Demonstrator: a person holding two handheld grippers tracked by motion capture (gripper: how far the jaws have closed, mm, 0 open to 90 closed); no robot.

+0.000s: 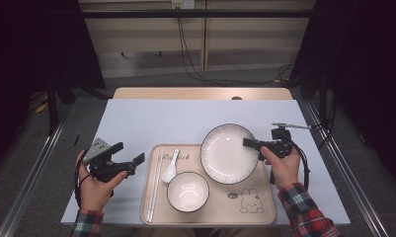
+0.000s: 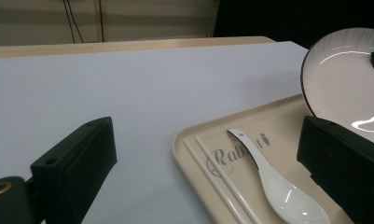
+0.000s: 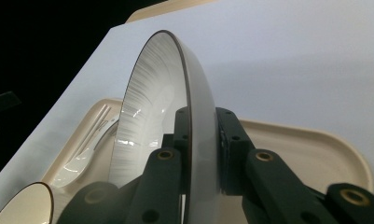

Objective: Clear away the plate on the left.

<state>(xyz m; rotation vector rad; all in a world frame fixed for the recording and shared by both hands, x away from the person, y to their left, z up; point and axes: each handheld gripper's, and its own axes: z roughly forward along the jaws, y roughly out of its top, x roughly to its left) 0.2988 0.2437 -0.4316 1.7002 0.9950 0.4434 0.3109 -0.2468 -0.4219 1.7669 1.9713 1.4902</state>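
Both forearms wear red, navy and white plaid sleeves (image 1: 304, 210). The left gripper (image 1: 131, 154) is matte black with a grey 3-cornered plate at its 11 o'clock, and the right gripper (image 1: 251, 143) is black too, a black cable looping off it. Brass-ringed screw holes dot the black fingers (image 3: 231, 149).

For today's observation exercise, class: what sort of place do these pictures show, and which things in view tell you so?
Probably a lab or recording booth staged as a meal setting, not a real dining room. A table under a plain white sheet is flanked by dark curtains, cables trail across the floor behind, and a tray holds a plate.
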